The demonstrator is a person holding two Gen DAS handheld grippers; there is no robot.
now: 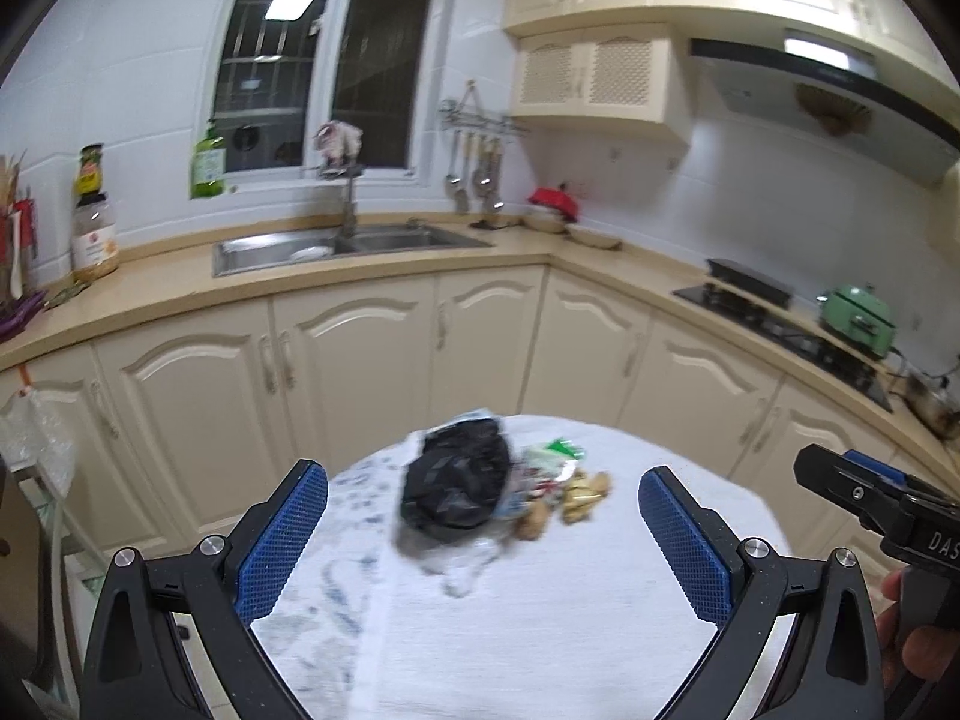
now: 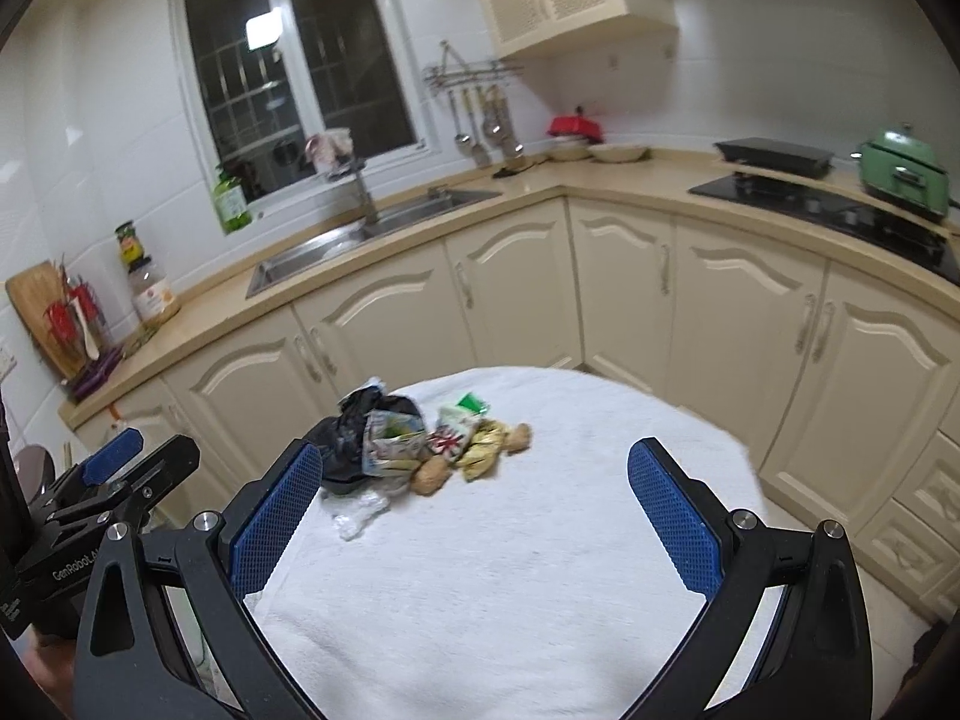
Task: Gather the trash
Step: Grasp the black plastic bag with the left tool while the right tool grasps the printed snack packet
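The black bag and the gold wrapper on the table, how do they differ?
The black bag is dark, bulky and at the pile's left end; the gold wrapper is shiny yellow, smaller and near the right end. Both are crumpled and lie on the white tablecloth, untouched by either gripper.

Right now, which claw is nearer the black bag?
Left, by my judgement. The left claw is open with the black bag just ahead between its fingers; the right claw, also open, has it ahead and off to its left.
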